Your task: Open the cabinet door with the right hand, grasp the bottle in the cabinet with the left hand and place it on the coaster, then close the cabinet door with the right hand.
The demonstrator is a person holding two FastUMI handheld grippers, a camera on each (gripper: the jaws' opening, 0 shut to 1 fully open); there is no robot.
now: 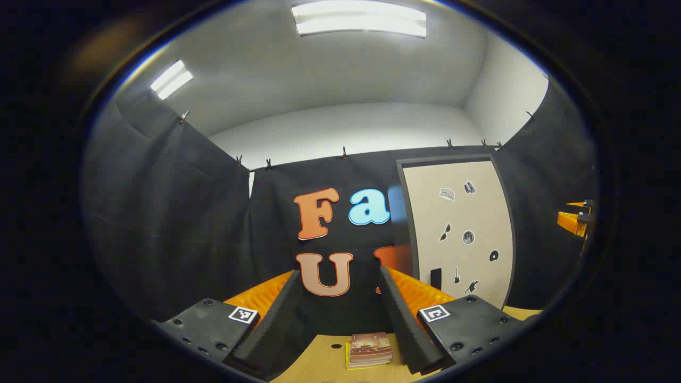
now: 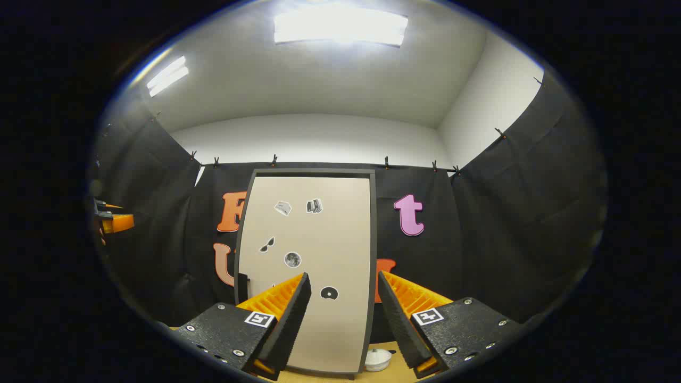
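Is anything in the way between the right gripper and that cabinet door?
No. In the right gripper view, the open right gripper faces the closed cabinet door with bare air between.

I see the cabinet (image 2: 306, 271) standing upright on the tabletop (image 2: 396, 369) against the black cloth, tall and narrow with a dark frame. Its beige cabinet door (image 1: 460, 234) is shut flat and dotted with small dark stickers. A small white round thing just beside its base may be the coaster (image 2: 378, 360), though I cannot tell.

No readable text: cabinet door (image 2: 314, 266) bears picture stickers only; book (image 1: 370, 348) cover illegible.
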